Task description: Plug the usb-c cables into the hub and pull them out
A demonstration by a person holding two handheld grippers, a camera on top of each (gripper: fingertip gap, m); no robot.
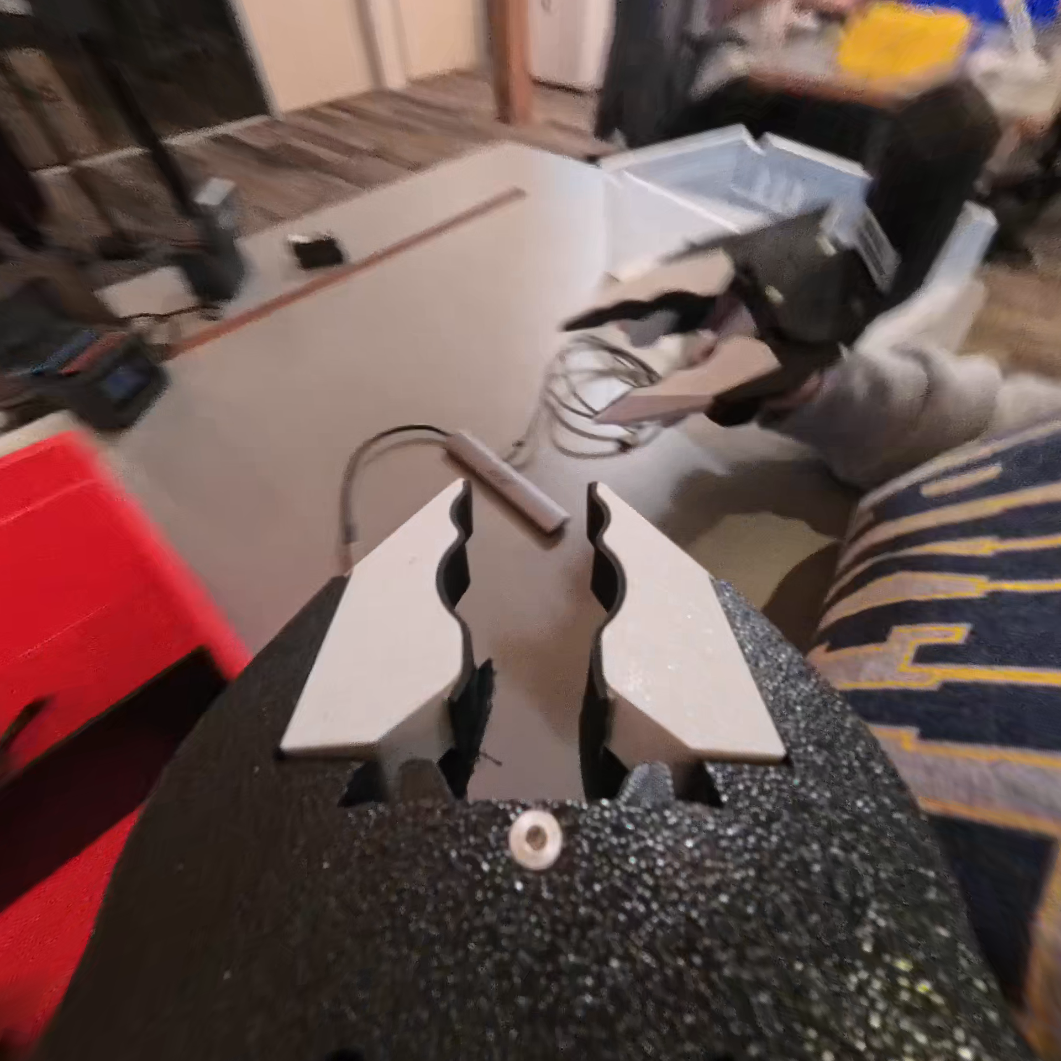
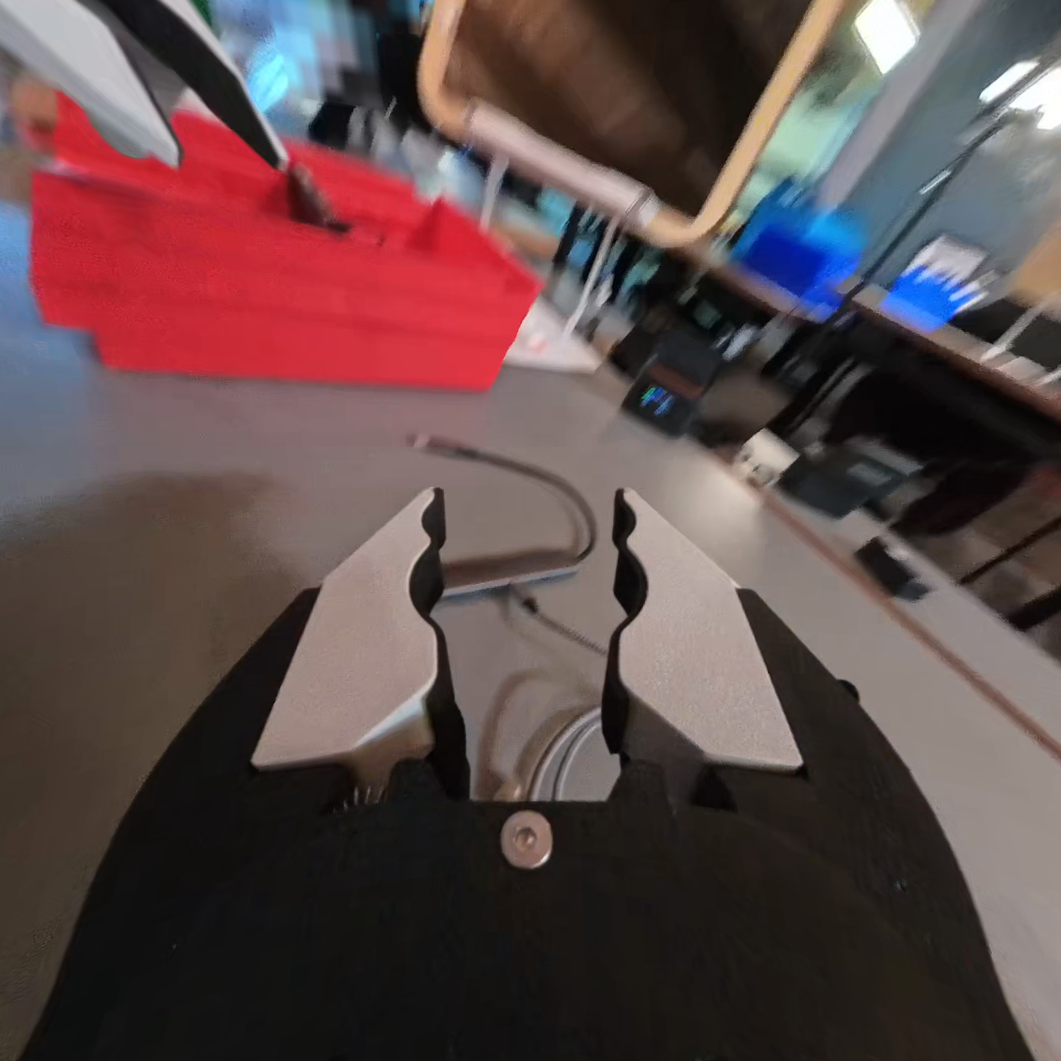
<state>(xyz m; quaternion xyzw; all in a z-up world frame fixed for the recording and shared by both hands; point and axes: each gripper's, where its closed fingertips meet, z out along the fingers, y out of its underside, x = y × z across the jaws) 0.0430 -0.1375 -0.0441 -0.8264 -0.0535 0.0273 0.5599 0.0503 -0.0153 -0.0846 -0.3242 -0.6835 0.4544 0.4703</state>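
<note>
A pale grey table (image 1: 356, 367) filled most of both views, its surface running from the lower centre to the upper middle of each frame. A red bin (image 1: 86, 603) took the left edge of the left wrist view and sat in the upper left of the right wrist view (image 2: 258, 298). A patterned blue and yellow cloth (image 1: 947, 660) covered the right edge of the left wrist view. The left gripper (image 1: 531, 494) filled the bottom of its own view with its fingers spread and nothing between them; in the right wrist view it showed at the upper left (image 2: 229, 155), blurred. The right gripper (image 2: 528, 499) likewise stood spread and empty in its own view, and in the left wrist view it hung at the right of centre (image 1: 591, 367) above the table, its fingers parted. The hub (image 1: 505, 488), a slim grey bar, lay flat on the table just beyond the left fingertips, with its own short lead (image 1: 367, 459) curving off to the left; in the right wrist view it lay between the right fingers (image 2: 505, 565). A coil of cables (image 1: 591, 396) lay on the table under the right gripper, right of the hub, and showed low between the fingers in the right wrist view (image 2: 551, 746). Whether any plug sat in the hub could not be told. A small dark device with a lit screen (image 2: 660, 396) stood at the far table edge.
</note>
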